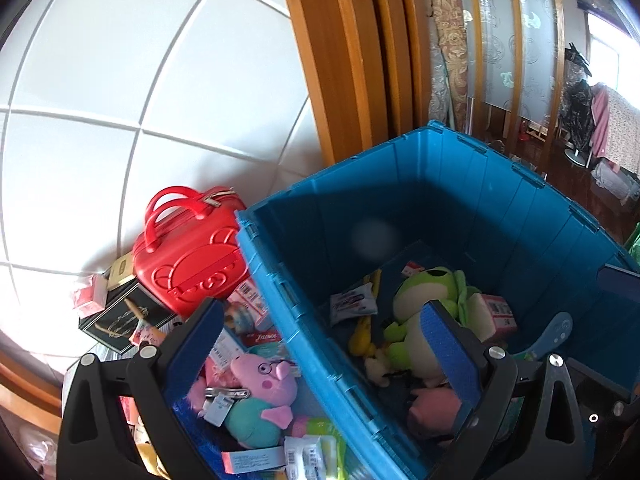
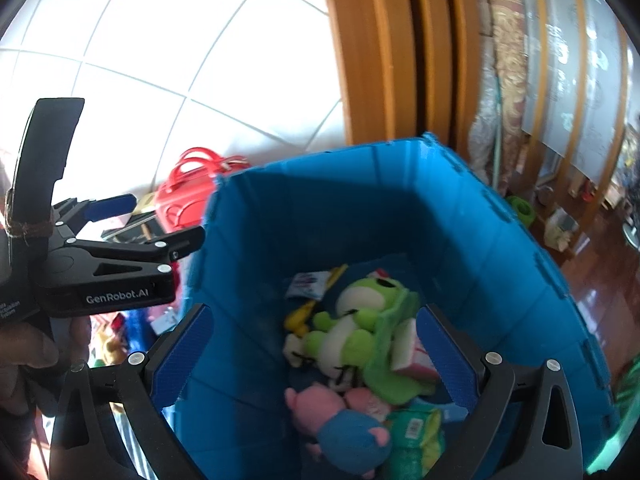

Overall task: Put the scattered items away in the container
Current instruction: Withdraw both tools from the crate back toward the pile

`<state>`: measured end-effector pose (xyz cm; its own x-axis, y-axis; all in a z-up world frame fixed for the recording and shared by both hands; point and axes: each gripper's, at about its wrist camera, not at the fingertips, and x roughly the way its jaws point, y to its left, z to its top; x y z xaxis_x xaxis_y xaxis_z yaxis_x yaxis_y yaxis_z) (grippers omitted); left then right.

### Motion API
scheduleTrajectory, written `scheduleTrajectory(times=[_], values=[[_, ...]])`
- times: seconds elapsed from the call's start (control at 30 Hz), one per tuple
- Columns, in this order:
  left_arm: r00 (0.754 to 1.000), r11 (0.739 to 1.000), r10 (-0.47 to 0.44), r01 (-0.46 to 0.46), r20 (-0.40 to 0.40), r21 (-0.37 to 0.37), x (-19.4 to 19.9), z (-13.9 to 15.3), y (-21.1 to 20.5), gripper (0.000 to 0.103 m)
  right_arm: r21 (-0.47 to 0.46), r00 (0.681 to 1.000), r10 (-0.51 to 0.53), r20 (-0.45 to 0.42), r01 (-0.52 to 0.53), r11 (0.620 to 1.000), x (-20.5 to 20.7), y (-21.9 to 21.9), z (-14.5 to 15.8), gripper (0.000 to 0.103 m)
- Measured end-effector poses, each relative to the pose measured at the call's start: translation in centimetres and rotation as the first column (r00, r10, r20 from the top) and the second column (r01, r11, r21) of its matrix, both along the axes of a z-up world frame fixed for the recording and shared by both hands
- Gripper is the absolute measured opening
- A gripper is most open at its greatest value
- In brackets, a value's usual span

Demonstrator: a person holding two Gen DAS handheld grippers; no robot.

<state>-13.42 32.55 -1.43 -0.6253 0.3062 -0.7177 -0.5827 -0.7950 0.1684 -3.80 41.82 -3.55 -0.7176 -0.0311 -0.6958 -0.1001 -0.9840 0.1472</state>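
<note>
A big blue plastic bin (image 1: 460,184) (image 2: 360,208) holds a green frog plush (image 1: 424,300) (image 2: 356,320), a pink pig plush in blue (image 2: 340,424), snack packets and small toys. My left gripper (image 1: 320,344) is open and empty, straddling the bin's left wall above a pink pig plush in a teal dress (image 1: 260,400) that lies outside the bin. My right gripper (image 2: 316,356) is open and empty above the bin's inside. The left gripper also shows in the right wrist view (image 2: 148,220), to the left of the bin.
A red toy suitcase (image 1: 188,252) (image 2: 184,192), a dark box (image 1: 116,316) and several packets lie left of the bin by a white tiled wall (image 1: 120,80). A wooden door frame (image 1: 348,60) stands behind. A dark wooden floor (image 2: 600,272) lies to the right.
</note>
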Motion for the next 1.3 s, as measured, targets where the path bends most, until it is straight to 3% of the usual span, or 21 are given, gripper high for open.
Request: scheduleTrajectory(times=[0.53, 0.9, 1.3], values=[[0.992, 0.992, 0.123, -0.123, 0.019, 0.026, 0.4, -0.5, -10.0, 0.101, 0.028, 0.993, 0.118, -0.002, -0.118, 0.993, -0.3, -7.9, 0.3, 0.103], [0.979, 0.98, 0.196, -0.198, 0.058, 0.021, 1.5, -2.8, -17.2, 0.101, 0.039, 0.984, 0.179, 0.012, -0.179, 0.983, -0.2, -13.3, 0.0, 0.103], [0.935, 0.94, 0.339, -0.34, 0.108, -0.005, 2.4, -6.3, -26.3, 0.101, 0.054, 0.964, 0.264, 0.042, -0.266, 0.963, -0.7, -19.5, -1.0, 0.103]])
